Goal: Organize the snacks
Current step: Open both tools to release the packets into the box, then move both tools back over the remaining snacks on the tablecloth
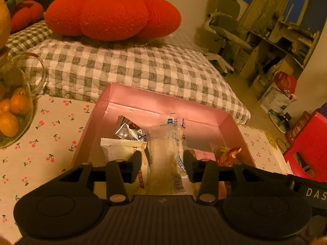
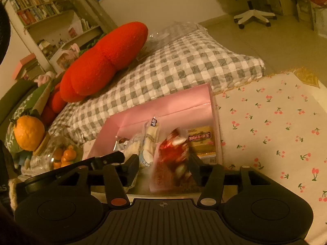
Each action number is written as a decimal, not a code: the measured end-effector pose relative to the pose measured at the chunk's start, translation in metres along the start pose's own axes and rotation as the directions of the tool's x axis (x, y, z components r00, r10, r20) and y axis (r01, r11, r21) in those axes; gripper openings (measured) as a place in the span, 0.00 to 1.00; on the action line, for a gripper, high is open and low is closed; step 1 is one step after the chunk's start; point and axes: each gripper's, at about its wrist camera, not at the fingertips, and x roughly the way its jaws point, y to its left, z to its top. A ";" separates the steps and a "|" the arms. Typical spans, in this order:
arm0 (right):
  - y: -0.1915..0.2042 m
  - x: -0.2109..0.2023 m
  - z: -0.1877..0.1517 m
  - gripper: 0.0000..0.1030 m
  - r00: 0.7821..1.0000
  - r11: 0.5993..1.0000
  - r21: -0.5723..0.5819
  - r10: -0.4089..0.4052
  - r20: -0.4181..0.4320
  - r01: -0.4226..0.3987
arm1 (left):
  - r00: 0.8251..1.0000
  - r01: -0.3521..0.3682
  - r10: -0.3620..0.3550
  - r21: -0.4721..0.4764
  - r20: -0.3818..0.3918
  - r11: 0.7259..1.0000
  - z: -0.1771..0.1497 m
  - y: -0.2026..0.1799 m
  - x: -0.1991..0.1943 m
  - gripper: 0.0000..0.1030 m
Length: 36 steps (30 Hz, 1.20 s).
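A pink box (image 1: 143,100) (image 2: 163,106) stands on the cherry-print tablecloth and holds several snack packets. In the left wrist view my left gripper (image 1: 162,164) is open over the box, with a clear packet of pale snack (image 1: 165,153) lying between its fingers. A white packet (image 1: 120,151), a silver packet (image 1: 128,130) and a red-orange packet (image 1: 226,153) lie around it. In the right wrist view my right gripper (image 2: 163,167) is open, with a red packet (image 2: 173,155) blurred between its fingers, over the box. A tan packet (image 2: 201,140) lies at the box's right side.
A glass bowl of oranges (image 1: 12,110) (image 2: 63,155) stands left of the box. Behind the table lie a grey checked mattress (image 1: 126,67) and a big red pumpkin cushion (image 1: 112,13). A red stool (image 1: 308,149) stands right. Cherry cloth (image 2: 276,126) extends right of the box.
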 end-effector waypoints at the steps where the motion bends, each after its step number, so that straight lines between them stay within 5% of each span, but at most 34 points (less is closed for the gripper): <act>1: 0.000 -0.001 0.000 0.57 1.000 1.000 -0.001 -0.004 0.002 0.004 | 1.000 0.002 -0.002 -0.001 0.001 1.000 0.000 0.001 -0.002 0.47; 36: 0.035 -0.051 -0.023 0.87 1.000 0.975 -0.218 -0.031 0.004 0.031 | 0.997 -0.070 0.069 0.033 0.030 0.997 -0.035 0.011 -0.090 0.99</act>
